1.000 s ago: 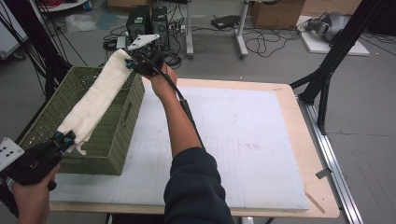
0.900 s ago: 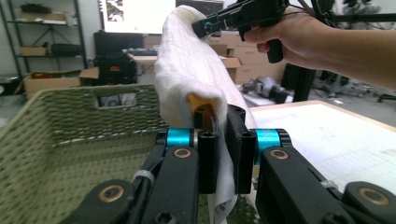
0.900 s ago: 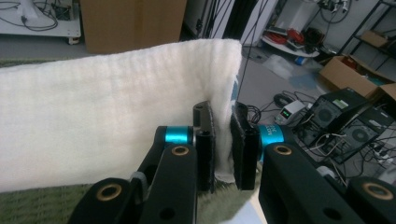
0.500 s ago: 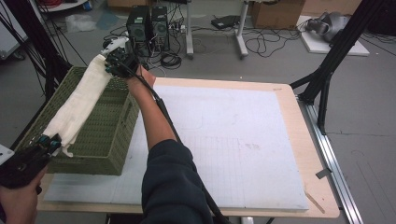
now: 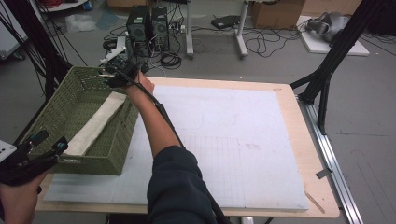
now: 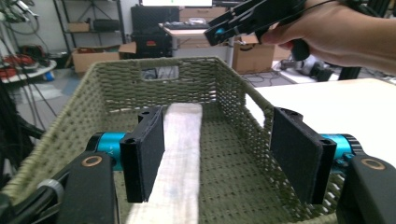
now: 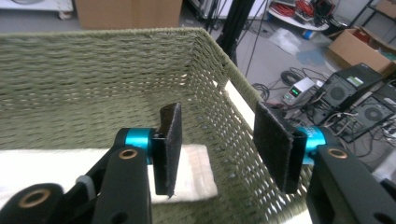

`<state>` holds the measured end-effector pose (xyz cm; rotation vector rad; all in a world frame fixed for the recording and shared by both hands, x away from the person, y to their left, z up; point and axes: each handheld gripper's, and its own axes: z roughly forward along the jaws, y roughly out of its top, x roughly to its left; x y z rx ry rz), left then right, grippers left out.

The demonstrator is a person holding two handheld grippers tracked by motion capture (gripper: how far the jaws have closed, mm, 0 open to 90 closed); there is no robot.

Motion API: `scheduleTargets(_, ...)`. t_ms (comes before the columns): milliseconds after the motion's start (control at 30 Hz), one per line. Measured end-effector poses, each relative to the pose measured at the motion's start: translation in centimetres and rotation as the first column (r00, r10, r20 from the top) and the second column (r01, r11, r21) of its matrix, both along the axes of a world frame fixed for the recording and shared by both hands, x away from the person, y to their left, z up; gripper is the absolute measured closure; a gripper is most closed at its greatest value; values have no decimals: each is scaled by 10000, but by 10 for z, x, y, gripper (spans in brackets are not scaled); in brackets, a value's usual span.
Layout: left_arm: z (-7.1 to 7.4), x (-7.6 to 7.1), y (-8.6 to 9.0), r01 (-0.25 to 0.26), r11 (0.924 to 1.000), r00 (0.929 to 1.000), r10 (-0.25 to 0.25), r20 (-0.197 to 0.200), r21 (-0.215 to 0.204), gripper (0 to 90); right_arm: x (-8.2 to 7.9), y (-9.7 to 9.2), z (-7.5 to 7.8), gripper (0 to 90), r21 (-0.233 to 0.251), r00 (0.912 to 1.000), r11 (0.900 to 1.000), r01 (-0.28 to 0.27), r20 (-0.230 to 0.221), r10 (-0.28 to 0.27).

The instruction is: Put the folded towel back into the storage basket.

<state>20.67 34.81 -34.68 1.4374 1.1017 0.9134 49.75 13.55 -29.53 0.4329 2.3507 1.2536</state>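
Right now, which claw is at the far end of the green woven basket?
The right claw, over the green woven basket's far end; the left claw waits at its near end.

Even, soft indoor light, seemingly from overhead; shadows are faint. The pale white foam mat [image 5: 224, 149] on the table looks slightly washed out. Both gripper views are soft, background clutter perhaps out of focus.

Left hand-held gripper [image 5: 46, 142] and far-stretched right hand-held gripper [image 5: 108, 77], jaws of both just opened, nothing between.

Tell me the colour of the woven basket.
Olive green basket; the left gripper view shows it best.
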Motion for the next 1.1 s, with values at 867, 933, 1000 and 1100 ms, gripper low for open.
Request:
scheduleTargets(867, 12, 28, -67, 3533, 9279, 9351, -3541, 148, -1190, 174, -45, -176, 22, 179, 1042, 9933, 9919, 723, -979, -622)
scheduleTargets(933, 13, 30, -74, 3753, 9180, 9264, -3760, 196, -1282, 174, -55, -199, 21, 174, 1080, 9916, 9896, 955, -973, -851)
scheduleTargets(1000, 14, 33, -86, 4066, 9056, 9130, -4076, 174, -1208, 174, -62, -214, 19, 172, 1012, 9902, 9887, 1107, -966, -1010)
scheduleTargets(1100, 12, 36, -94, 4235, 8986, 9049, -4256, 66, -1153, 175, -73, -236, 16, 172, 1055, 9877, 9850, 1363, -911, -1269)
